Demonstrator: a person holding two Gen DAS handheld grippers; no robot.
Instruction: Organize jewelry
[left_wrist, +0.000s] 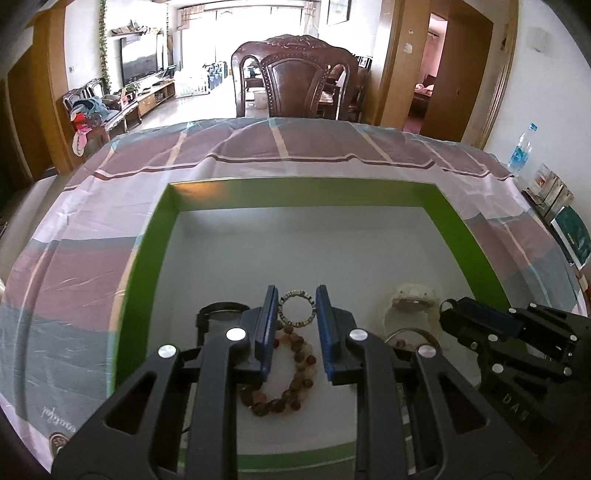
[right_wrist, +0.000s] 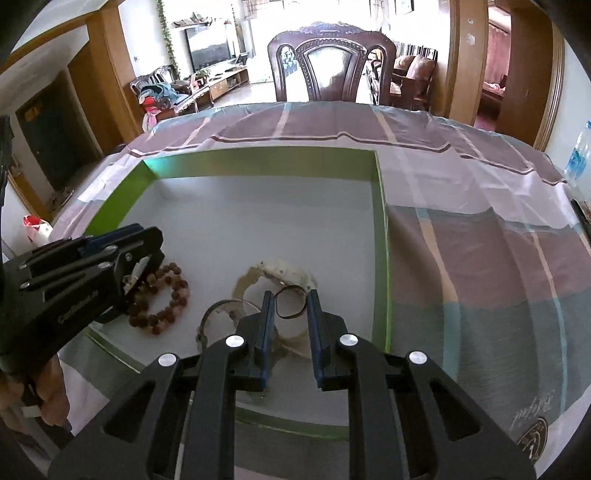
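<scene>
Green-walled tray (left_wrist: 155, 236) with white floor sits on a striped tablecloth (left_wrist: 74, 266). Left gripper (left_wrist: 297, 308) hangs over the tray, jaws narrow, pinching a silvery studded ring (left_wrist: 298, 309) between its blue pads. A brown bead bracelet (left_wrist: 291, 373) lies on the tray floor directly beneath it. Right gripper (right_wrist: 290, 304), just beside the left one, jaws likewise narrow, clamps a thin dark ring (right_wrist: 291, 303). Below and beyond it lie a pale watch (right_wrist: 284, 275) and a thin metal bangle (right_wrist: 221, 314).
</scene>
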